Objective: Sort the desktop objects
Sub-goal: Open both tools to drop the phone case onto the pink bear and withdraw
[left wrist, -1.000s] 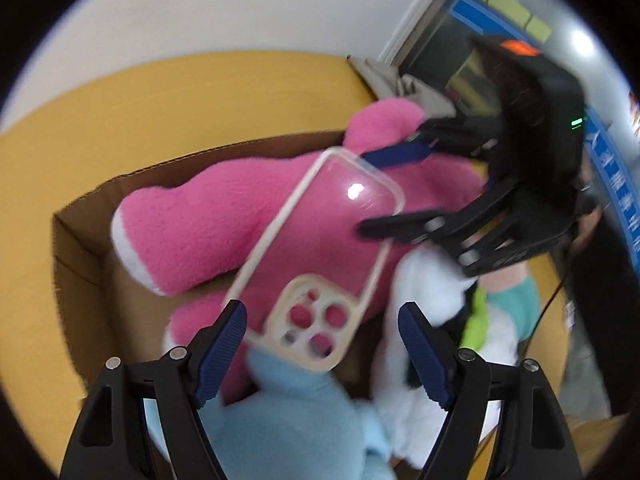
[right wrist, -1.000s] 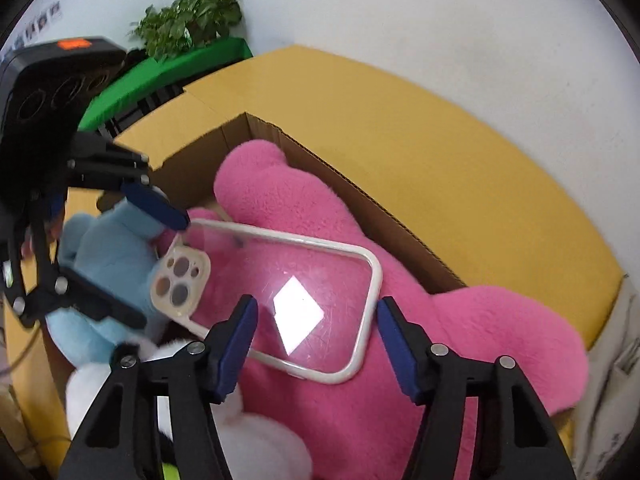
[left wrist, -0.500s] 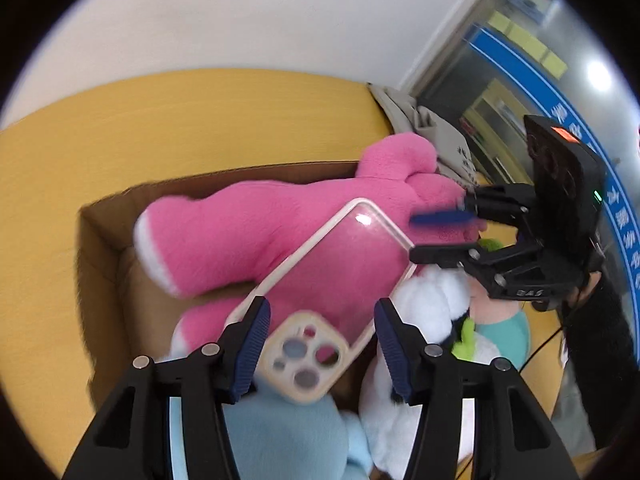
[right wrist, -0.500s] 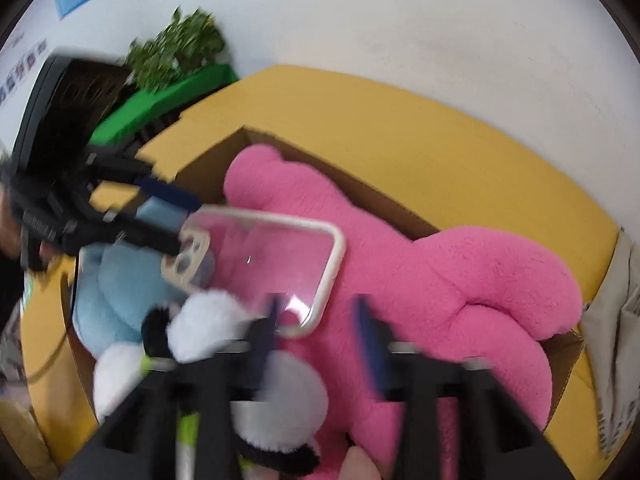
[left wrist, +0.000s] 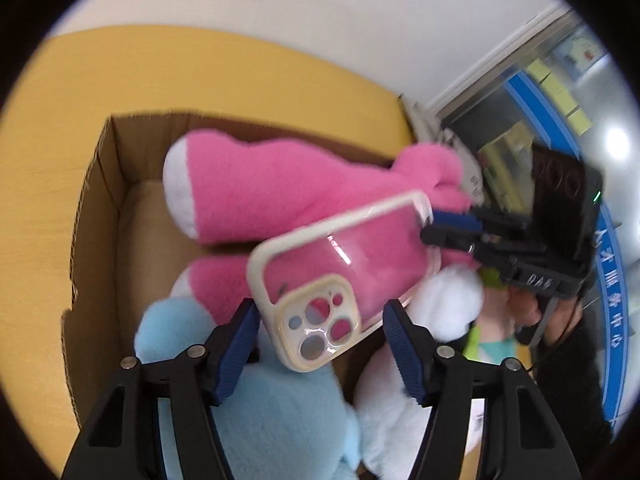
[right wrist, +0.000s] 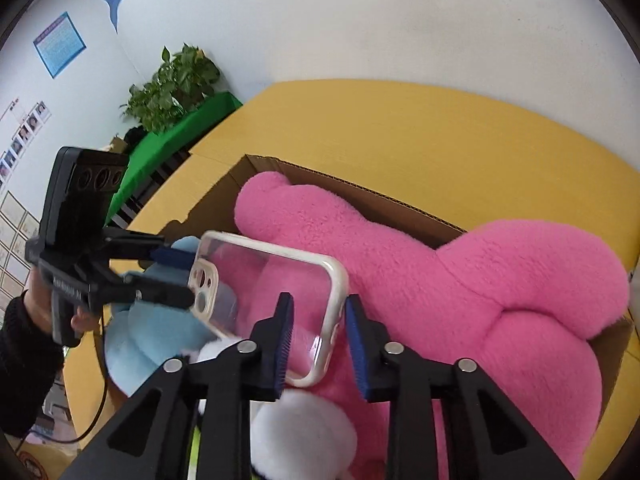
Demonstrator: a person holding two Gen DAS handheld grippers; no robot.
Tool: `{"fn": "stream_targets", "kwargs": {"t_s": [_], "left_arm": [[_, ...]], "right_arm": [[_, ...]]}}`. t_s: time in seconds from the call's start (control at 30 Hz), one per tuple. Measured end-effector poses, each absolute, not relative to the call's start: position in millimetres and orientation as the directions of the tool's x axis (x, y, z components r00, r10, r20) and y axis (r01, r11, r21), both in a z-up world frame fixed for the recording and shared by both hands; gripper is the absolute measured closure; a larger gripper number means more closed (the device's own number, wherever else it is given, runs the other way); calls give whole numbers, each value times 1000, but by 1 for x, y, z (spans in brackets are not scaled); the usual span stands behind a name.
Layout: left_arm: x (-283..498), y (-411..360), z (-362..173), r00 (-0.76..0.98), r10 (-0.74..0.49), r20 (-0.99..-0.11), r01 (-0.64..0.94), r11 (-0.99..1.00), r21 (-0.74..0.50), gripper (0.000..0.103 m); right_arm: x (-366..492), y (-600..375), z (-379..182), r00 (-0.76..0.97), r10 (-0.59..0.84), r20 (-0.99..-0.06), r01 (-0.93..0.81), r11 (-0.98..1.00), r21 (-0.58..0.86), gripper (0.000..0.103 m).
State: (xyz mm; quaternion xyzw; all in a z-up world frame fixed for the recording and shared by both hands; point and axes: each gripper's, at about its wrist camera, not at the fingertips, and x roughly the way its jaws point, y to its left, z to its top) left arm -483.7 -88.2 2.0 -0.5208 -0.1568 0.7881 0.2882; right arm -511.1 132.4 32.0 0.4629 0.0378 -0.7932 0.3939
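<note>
Now the right gripper [right wrist: 318, 338] has its fingers [right wrist: 285, 340] drawn close on the plain short end of the phone case [right wrist: 268, 300]. The rim of the case passes between the pads, but real contact on both sides I cannot confirm. The left gripper [left wrist: 320, 350] is wide apart around the camera end of the phone case [left wrist: 340, 272], and its pads [left wrist: 236, 350] do not touch it.

The case hangs above the cardboard box [left wrist: 96, 208], over the pink plush [left wrist: 256, 188]. Its long axis runs from the left gripper to the right gripper, with the camera cut-outs toward the left one, and it is tilted, not flat. Beside the pink plush in the box lie a light blue plush [left wrist: 272, 412] and a white plush [left wrist: 400, 412]. The box stands on a yellow table [right wrist: 420, 128].

Compared with one second ago, the right fingers have come much closer together; then they stood wide on both sides of the case. The left gripper was open then also. The case looks lifted a little from the pink plush.
</note>
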Motion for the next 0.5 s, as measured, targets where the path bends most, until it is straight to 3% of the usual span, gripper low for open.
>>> {"fn": "stream_targets", "kwargs": {"t_s": [0.5], "left_arm": [[-541, -1, 9, -267, 618, -739, -438, -761, -478, 41]], "right_arm": [[-507, 193, 35, -369, -523, -768, 538, -794, 282, 78]]}}
